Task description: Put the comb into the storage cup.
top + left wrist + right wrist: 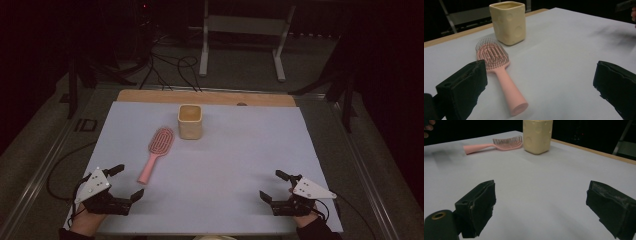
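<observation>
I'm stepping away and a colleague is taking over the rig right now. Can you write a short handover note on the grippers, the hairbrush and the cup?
Left gripper: open, holding nothing, at the near left of the table, close to the brush handle.
Right gripper: open, holding nothing, at the near right.
Pink hairbrush: lying flat on the white mat, bristles up, handle toward the left gripper.
Cream cup: upright, just beyond the brush head, apart from it.
Done: nothing yet; both things untouched.
Left: probably grasp the brush with the left gripper and stand it in the cup.
</observation>
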`<state>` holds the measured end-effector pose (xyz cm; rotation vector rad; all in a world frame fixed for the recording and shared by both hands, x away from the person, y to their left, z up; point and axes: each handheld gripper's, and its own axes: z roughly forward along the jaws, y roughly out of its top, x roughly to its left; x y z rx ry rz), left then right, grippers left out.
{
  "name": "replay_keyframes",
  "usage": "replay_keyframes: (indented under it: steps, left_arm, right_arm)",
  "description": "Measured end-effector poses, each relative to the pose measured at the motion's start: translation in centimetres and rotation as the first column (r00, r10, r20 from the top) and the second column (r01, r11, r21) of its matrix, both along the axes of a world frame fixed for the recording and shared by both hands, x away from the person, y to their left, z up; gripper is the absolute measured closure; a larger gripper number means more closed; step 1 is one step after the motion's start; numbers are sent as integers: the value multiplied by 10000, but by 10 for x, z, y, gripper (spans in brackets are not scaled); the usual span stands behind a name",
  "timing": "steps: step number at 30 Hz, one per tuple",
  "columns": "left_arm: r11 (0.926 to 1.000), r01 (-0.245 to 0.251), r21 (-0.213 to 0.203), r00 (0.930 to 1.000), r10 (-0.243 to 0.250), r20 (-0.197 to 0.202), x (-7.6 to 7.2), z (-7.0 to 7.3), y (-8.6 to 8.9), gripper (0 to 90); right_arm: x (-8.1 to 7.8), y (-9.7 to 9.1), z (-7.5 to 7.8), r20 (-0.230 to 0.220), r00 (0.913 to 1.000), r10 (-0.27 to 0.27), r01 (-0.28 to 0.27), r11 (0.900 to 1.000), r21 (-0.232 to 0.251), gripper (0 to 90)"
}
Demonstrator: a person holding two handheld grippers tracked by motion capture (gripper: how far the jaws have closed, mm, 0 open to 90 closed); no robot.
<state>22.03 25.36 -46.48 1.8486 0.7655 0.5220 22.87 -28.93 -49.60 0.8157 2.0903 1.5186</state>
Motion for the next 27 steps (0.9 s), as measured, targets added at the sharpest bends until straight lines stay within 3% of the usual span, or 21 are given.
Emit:
replay_keyframes:
  steps: [12,27]
  left_arm:
    - [9993,20,376,10000,-17,-65,9,22,1,0]
    - [9956,318,877,9994,-306,-147,28,44,-11,0]
  right_arm:
    - [0,1,0,-21,10000,24,-24,10000,95,86]
    - [0,1,0,-84,10000,12,-11,9999,138,86]
